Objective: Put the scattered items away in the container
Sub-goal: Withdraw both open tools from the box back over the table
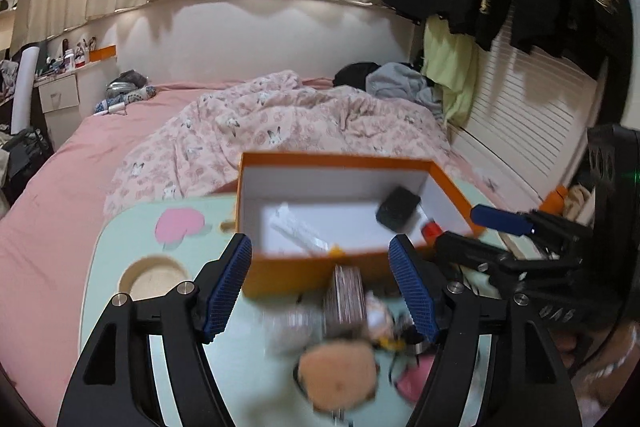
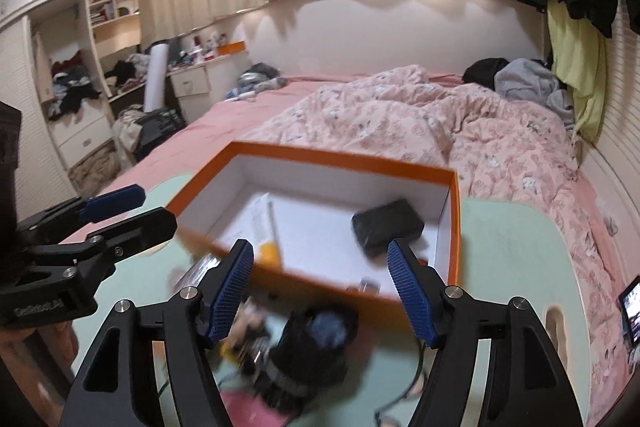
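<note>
One pale green tray table (image 1: 120, 239) with a round cup recess stands on one bed with a pink sheet (image 1: 60, 163). The left gripper (image 1: 320, 283) is spread wide with nothing between its blue ribbed pads. Ahead of it sits one orange cardboard box with a white interior (image 1: 320, 159), holding one black rectangular case (image 1: 398, 213) at its right end and white papers (image 1: 296, 231) at its left. Below the pads lies a blurred heap of small items (image 1: 344, 331), their number unreadable, blocking the near wall. The right gripper (image 2: 322, 287) also stands spread and empty, the same box just ahead. One phone (image 2: 632, 307) lies on the quilt, far right.
</note>
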`<action>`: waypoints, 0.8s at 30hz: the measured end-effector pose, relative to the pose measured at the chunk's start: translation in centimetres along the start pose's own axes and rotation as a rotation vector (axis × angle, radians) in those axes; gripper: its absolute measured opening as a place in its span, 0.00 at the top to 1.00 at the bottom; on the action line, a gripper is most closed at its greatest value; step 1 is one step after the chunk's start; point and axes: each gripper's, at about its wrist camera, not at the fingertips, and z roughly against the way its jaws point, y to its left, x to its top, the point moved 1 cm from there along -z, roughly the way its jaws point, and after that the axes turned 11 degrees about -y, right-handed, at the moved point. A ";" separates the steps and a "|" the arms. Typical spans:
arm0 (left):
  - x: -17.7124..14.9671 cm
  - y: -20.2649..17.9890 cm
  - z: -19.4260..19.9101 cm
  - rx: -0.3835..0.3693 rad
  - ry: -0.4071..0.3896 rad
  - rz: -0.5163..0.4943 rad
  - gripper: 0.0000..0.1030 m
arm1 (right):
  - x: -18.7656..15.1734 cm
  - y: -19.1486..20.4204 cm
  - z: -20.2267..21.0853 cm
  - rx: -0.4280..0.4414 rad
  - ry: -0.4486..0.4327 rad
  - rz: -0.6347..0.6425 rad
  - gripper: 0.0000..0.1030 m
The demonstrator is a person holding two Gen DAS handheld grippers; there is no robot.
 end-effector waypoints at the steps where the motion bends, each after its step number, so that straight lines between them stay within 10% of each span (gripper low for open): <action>1: -0.7 0.1 0.4 -0.016 0.022 0.010 0.30 | -0.5 0.1 0.7 0.018 0.017 -0.003 0.32; 24: -9.8 -0.9 1.6 0.140 0.215 -0.121 0.21 | -9.2 0.2 1.5 -0.102 0.322 0.017 0.26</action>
